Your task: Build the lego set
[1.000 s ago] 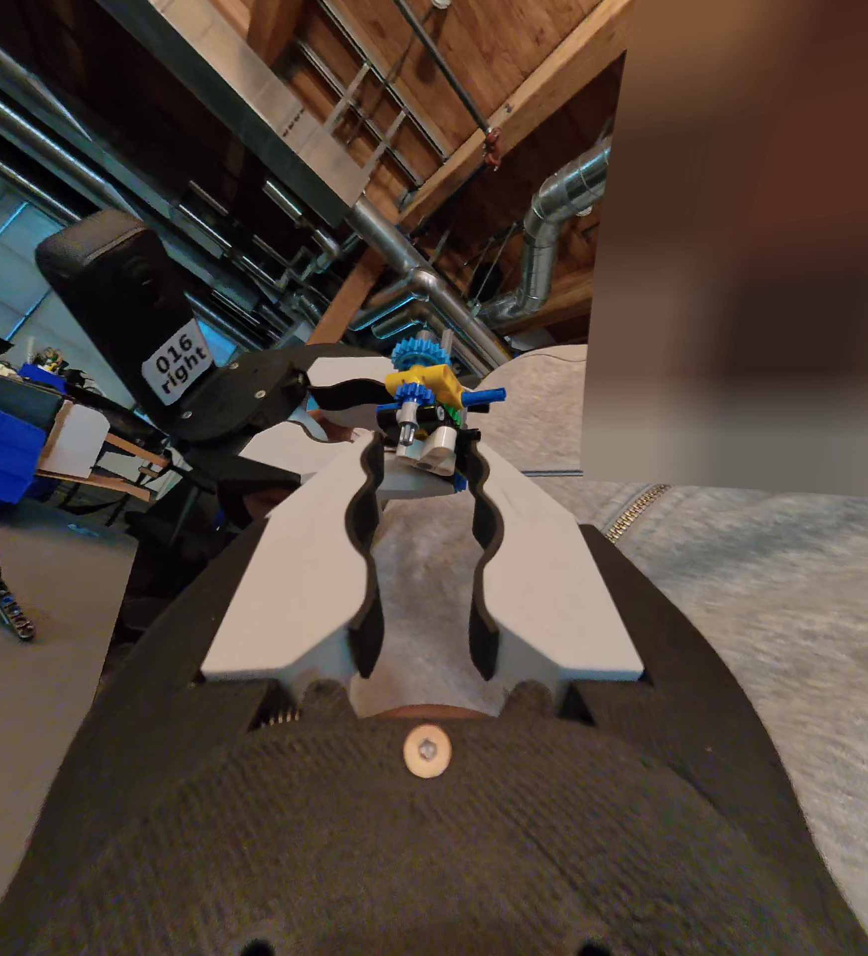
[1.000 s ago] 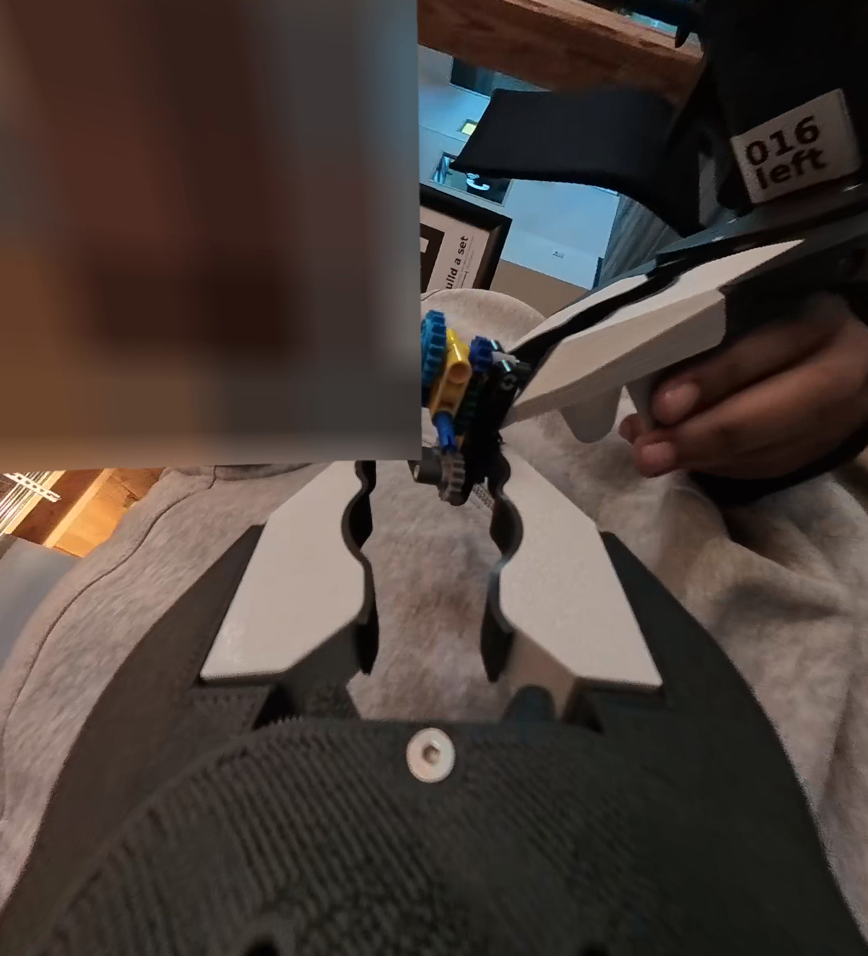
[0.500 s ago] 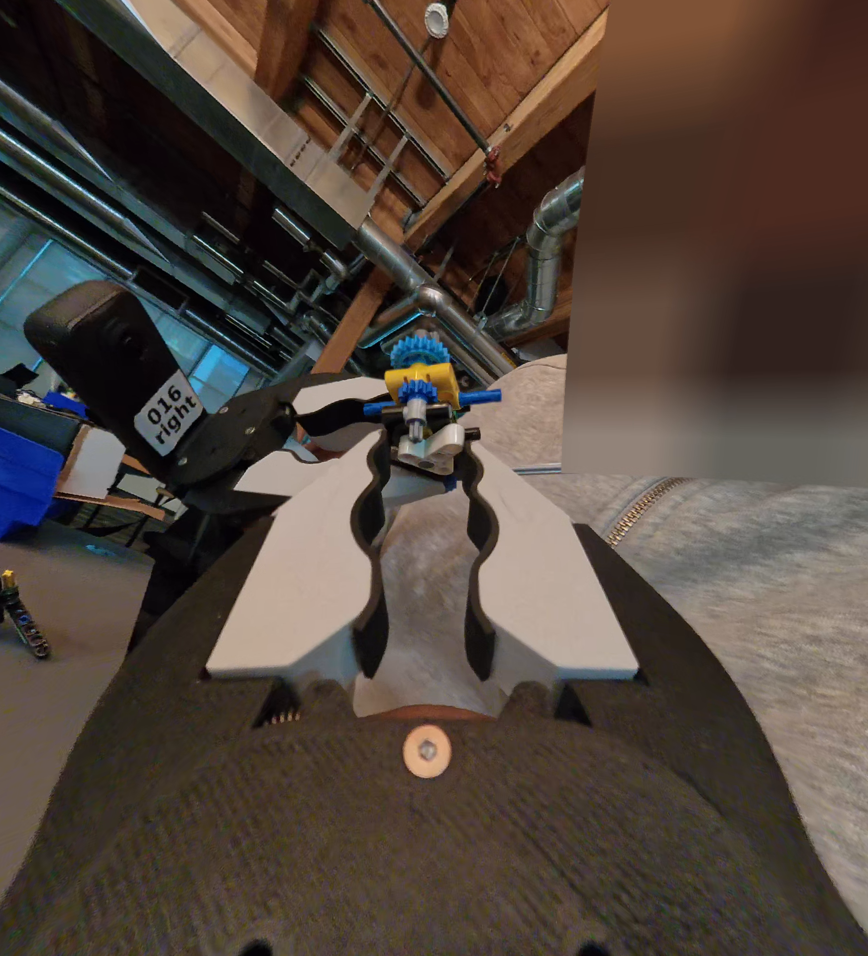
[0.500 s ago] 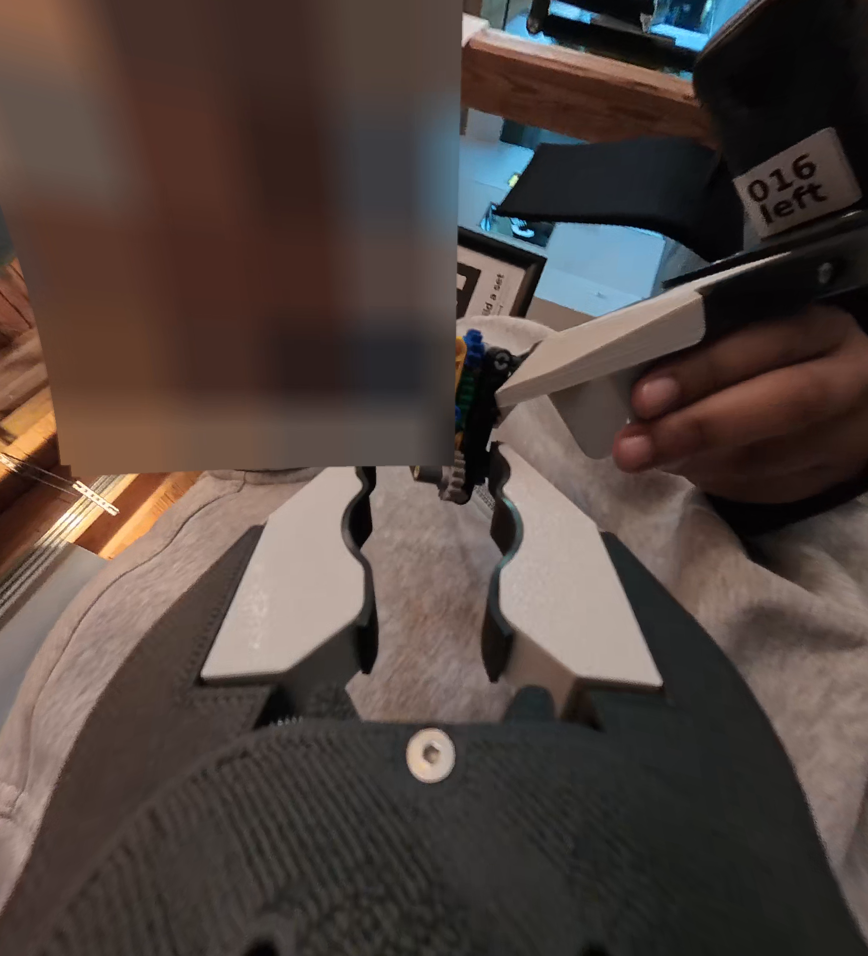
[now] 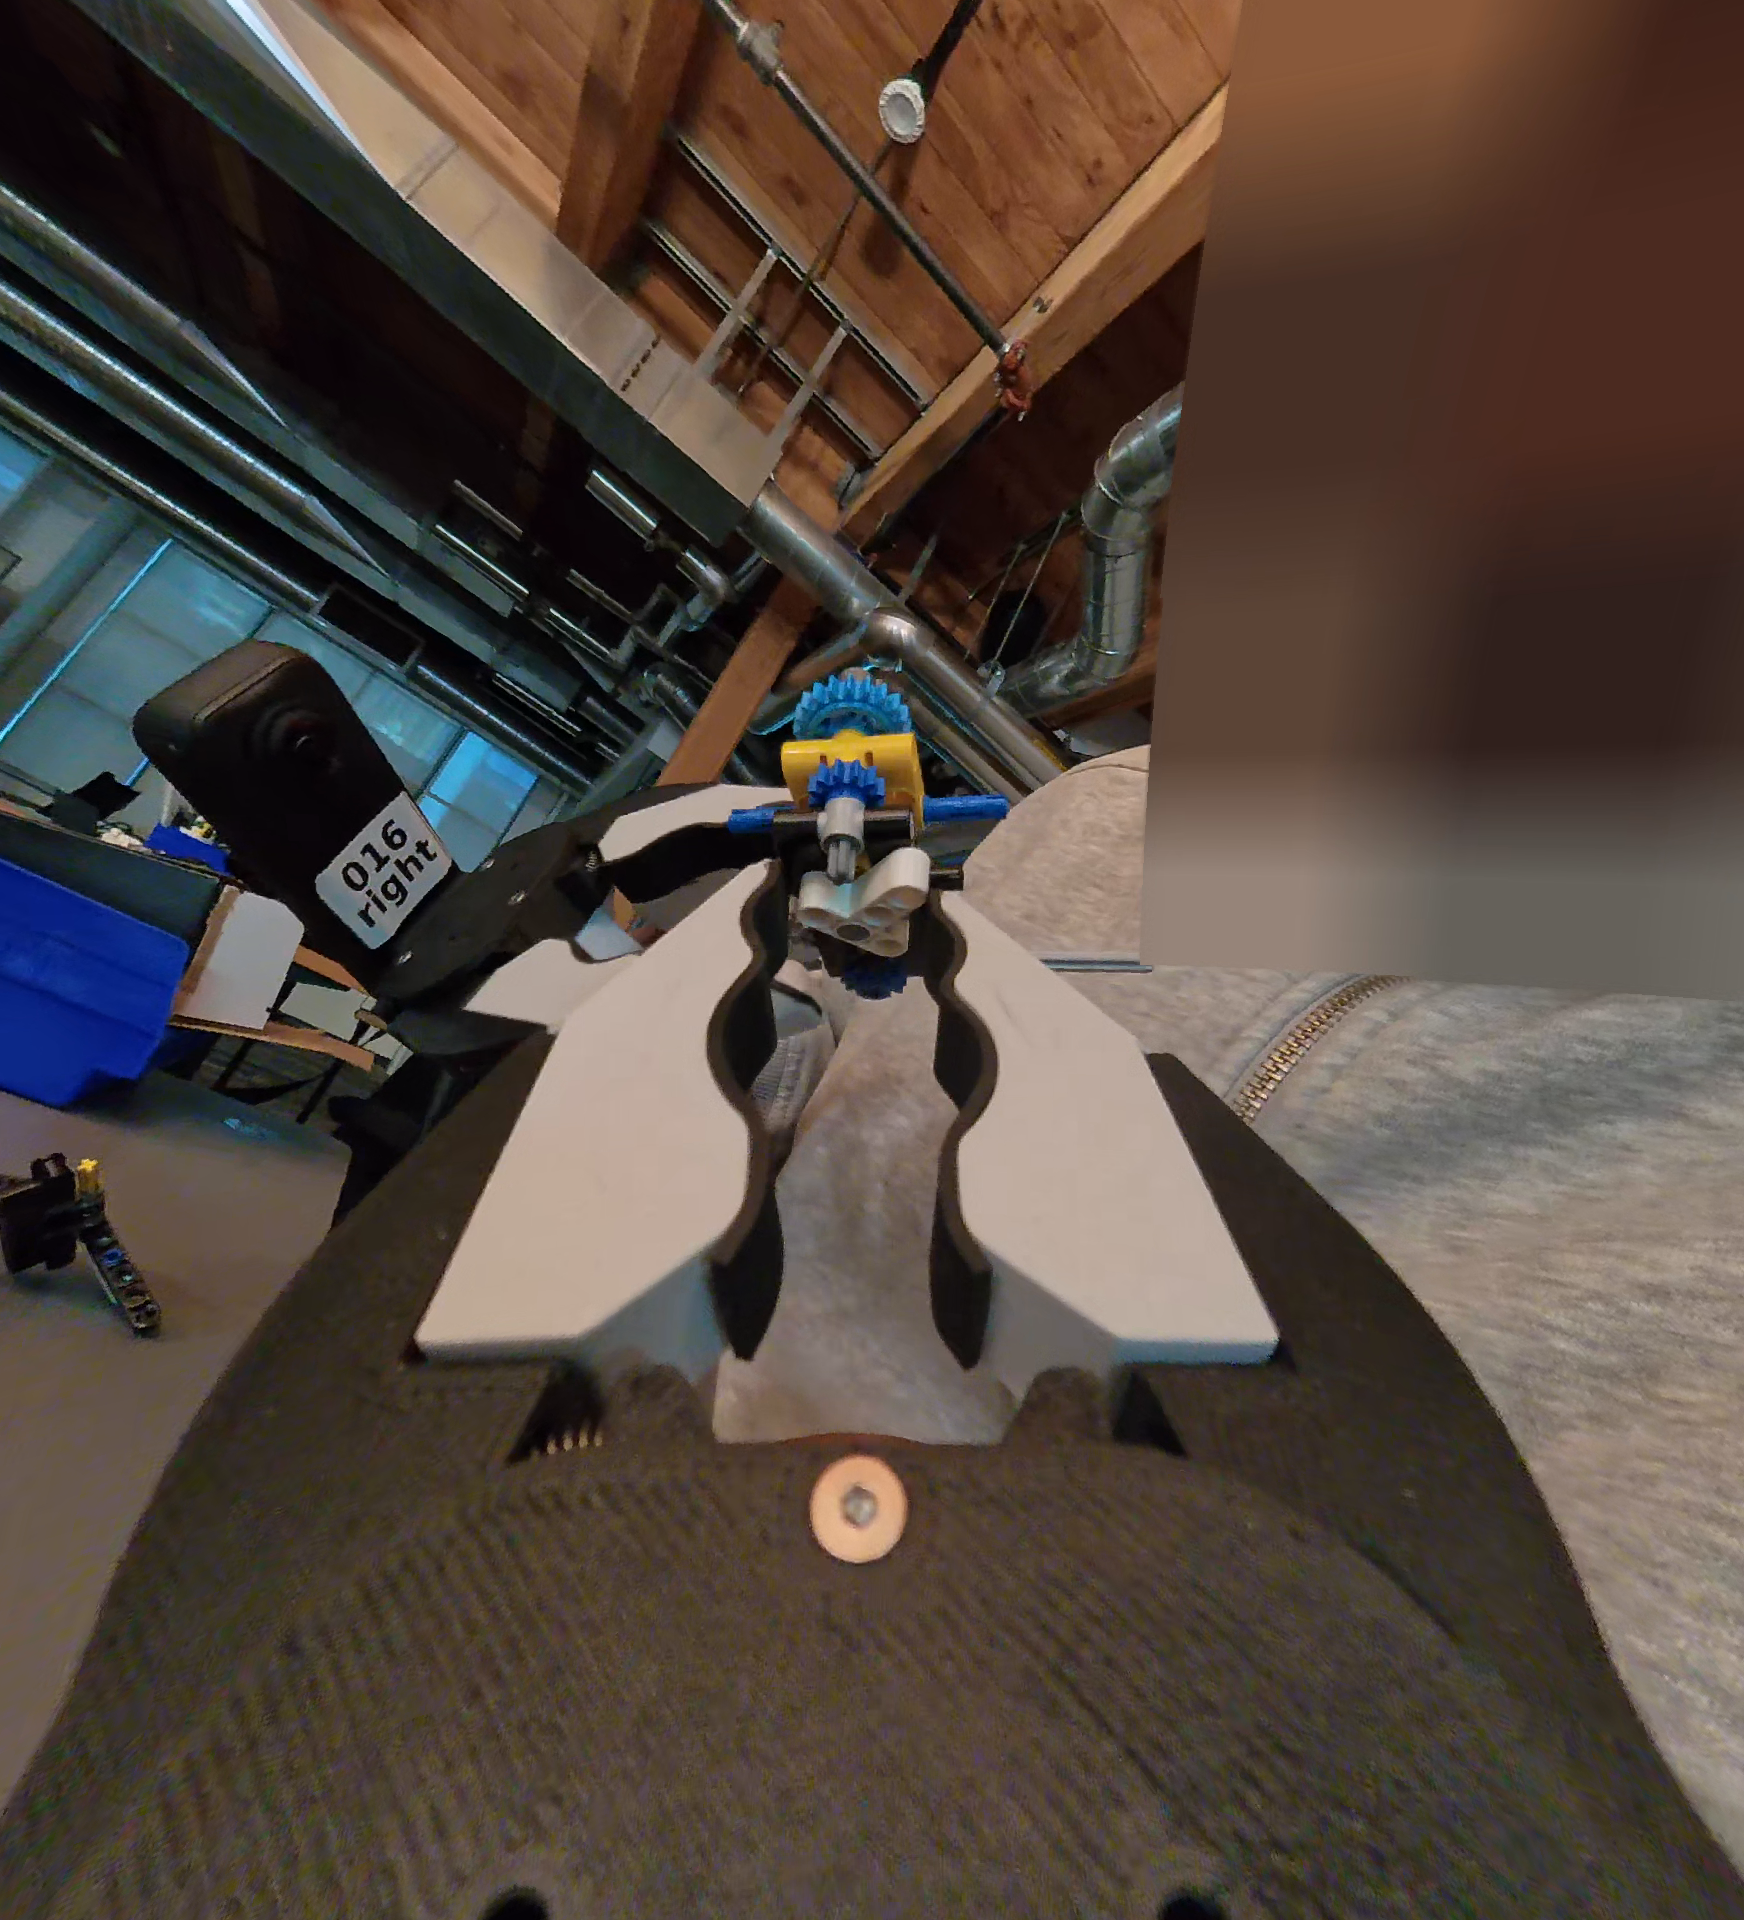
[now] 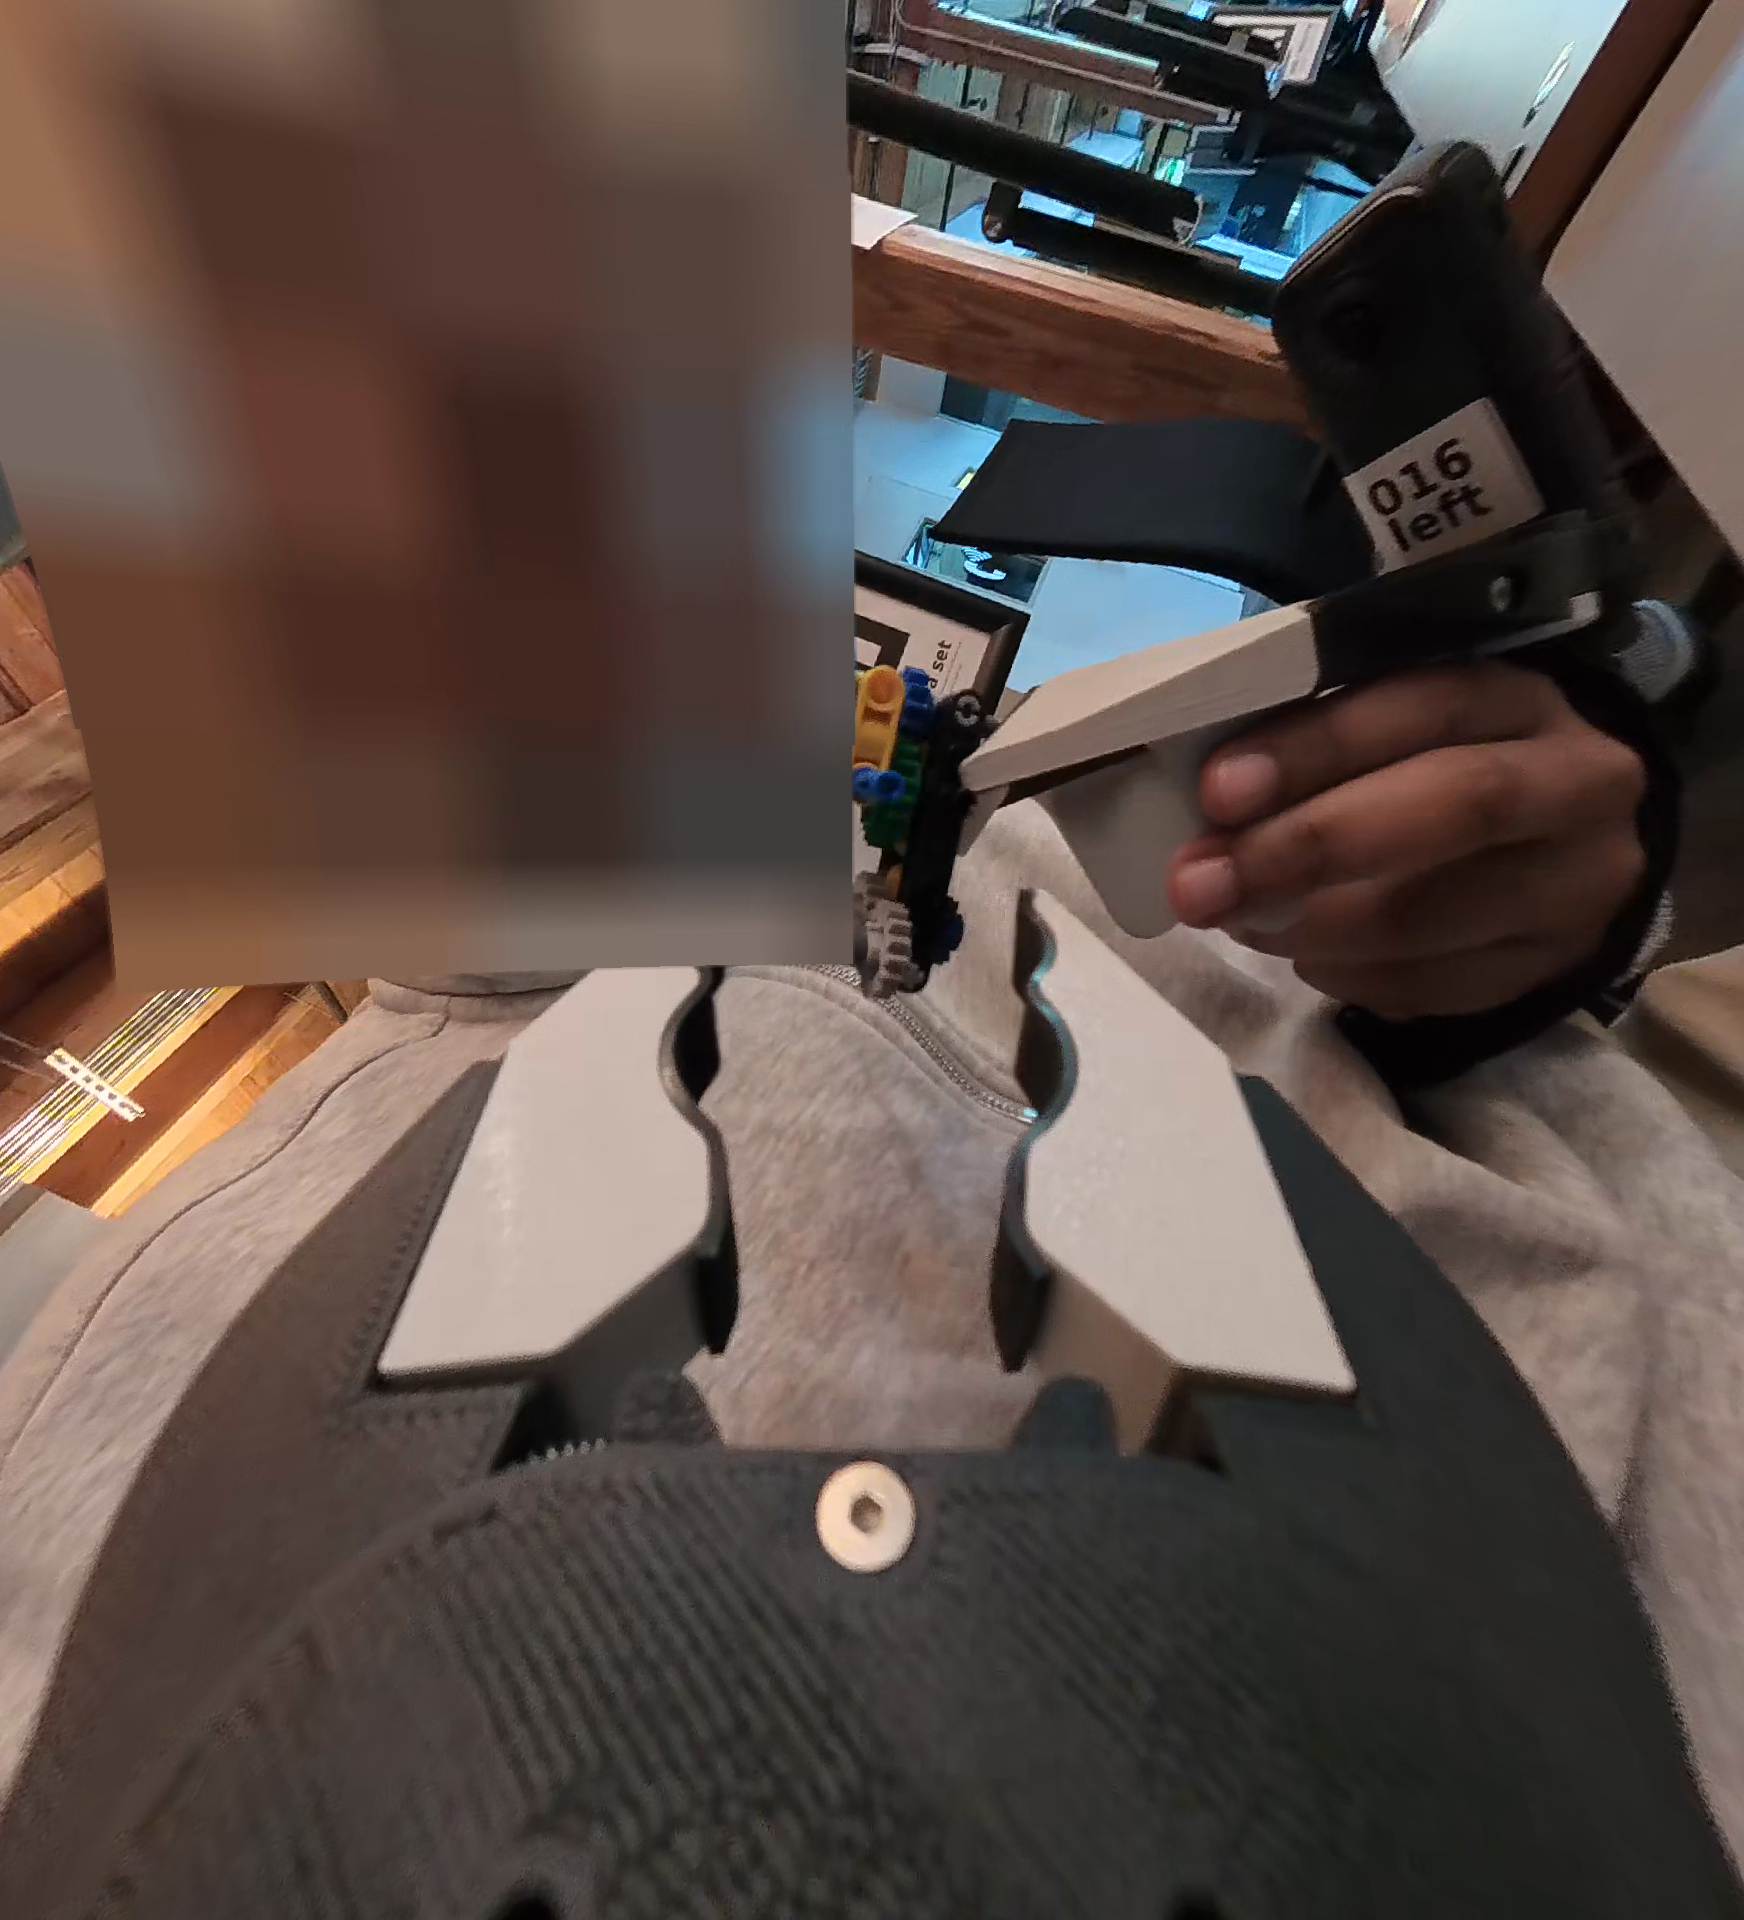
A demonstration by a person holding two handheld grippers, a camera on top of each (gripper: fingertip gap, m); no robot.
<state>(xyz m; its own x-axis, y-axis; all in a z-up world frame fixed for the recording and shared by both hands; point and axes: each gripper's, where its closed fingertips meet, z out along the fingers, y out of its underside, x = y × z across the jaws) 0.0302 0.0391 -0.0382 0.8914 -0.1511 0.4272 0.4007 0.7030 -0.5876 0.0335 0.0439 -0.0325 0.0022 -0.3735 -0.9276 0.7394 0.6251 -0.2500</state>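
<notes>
A small lego assembly [image 5: 852, 769] with a yellow block, blue gears, a grey piece and a black beam is held up in the air in front of a person's grey sweatshirt. My left gripper [image 5: 852, 904] is shut on its lower end. In the right wrist view the assembly [image 6: 899, 810] shows edge on, pinched by the left gripper [image 6: 972, 779]. My right gripper [image 6: 868, 966] is open and empty. Its fingertips sit just below the assembly's grey gear [image 6: 883, 935]. In the left wrist view the right gripper [image 5: 660, 883] reaches in from the left, beside the assembly.
A second lego piece [image 5: 37, 1226] lies on the grey table [image 5: 68, 1507] at the left. A blue bin [image 5: 16, 977] stands behind it. A hand [image 6: 1367, 831] grips the left gripper's handle. A framed sign [image 6: 941, 644] stands behind the assembly.
The right gripper's jaws have opened wider and no longer flank the grey gear. The assembly has turned edge on to the right wrist view. The left gripper keeps its hold.
</notes>
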